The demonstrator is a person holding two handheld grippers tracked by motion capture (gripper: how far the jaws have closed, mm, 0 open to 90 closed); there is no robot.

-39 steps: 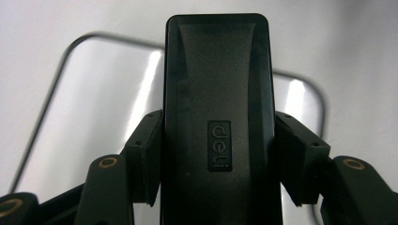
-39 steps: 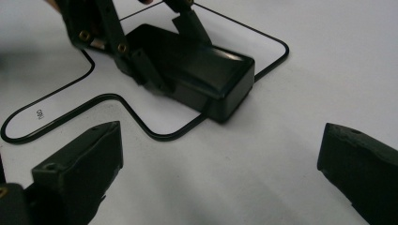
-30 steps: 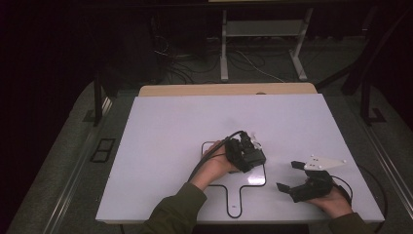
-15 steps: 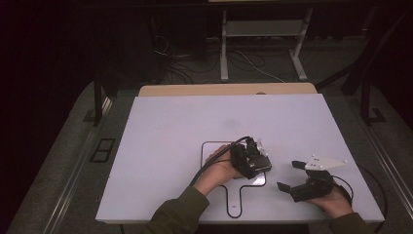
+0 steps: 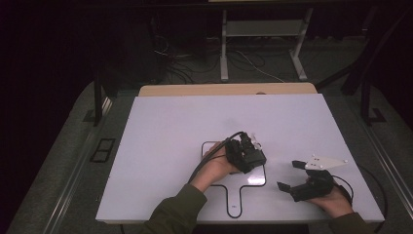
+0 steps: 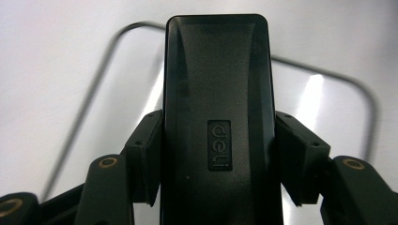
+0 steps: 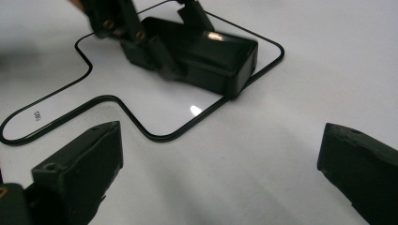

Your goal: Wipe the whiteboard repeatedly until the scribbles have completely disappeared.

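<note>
The left gripper (image 6: 216, 154) is clamping a black Dell block (image 6: 216, 93), probably a power adapter, over the outlined shape (image 7: 155, 131). The right gripper (image 5: 292, 176) is resting wide open nearby on the white table (image 5: 170, 136).

We read "dell" on the black block (image 6: 217, 117) clamped between the left jaws, and "080", uncertainly, inside the outline (image 7: 141, 123) beyond the right jaws.

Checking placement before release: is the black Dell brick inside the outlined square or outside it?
Inside. The black Dell brick, clamped by the left gripper, sits within the outlined square.
</note>
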